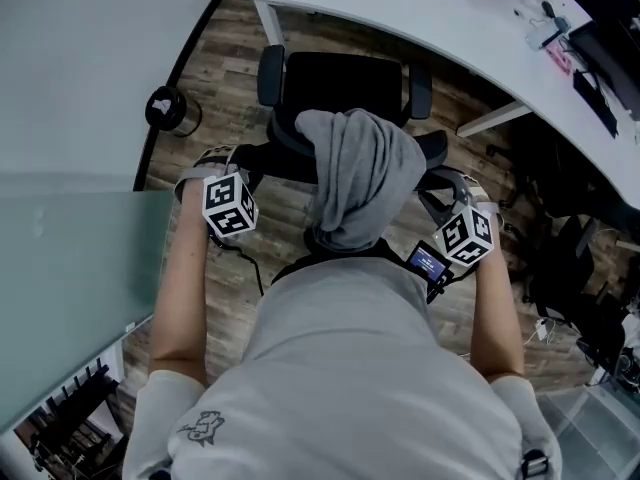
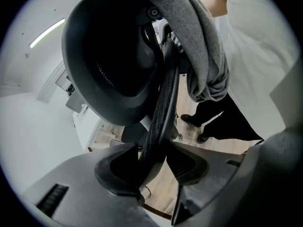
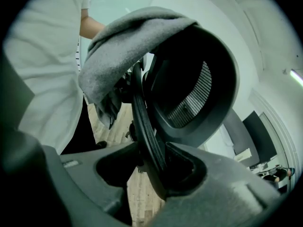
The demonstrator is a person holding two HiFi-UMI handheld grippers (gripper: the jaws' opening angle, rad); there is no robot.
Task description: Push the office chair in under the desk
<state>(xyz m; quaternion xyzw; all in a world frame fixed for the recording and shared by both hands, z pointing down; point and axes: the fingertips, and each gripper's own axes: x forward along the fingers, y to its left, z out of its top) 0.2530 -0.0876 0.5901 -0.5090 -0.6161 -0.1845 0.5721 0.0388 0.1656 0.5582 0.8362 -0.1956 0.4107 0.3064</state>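
The black office chair (image 1: 340,83) stands just before the curved white desk (image 1: 420,13), its seat facing the desk. A grey garment (image 1: 360,178) hangs over its backrest. My left gripper (image 1: 238,163) is at the backrest's left edge and my right gripper (image 1: 442,186) at its right edge. In the left gripper view the backrest rim (image 2: 163,112) runs between the open jaws of the left gripper (image 2: 154,169) and leans on the left one. In the right gripper view the rim (image 3: 144,122) passes through the right gripper (image 3: 151,169) and rests against its right jaw, with a gap on the other side.
A frosted glass partition (image 1: 80,88) curves along the left, with a round black object (image 1: 165,108) at its foot. White desk legs (image 1: 268,23) flank the chair. Dark bags and cables (image 1: 570,268) crowd the floor at right. Small items (image 1: 560,28) lie on the desk.
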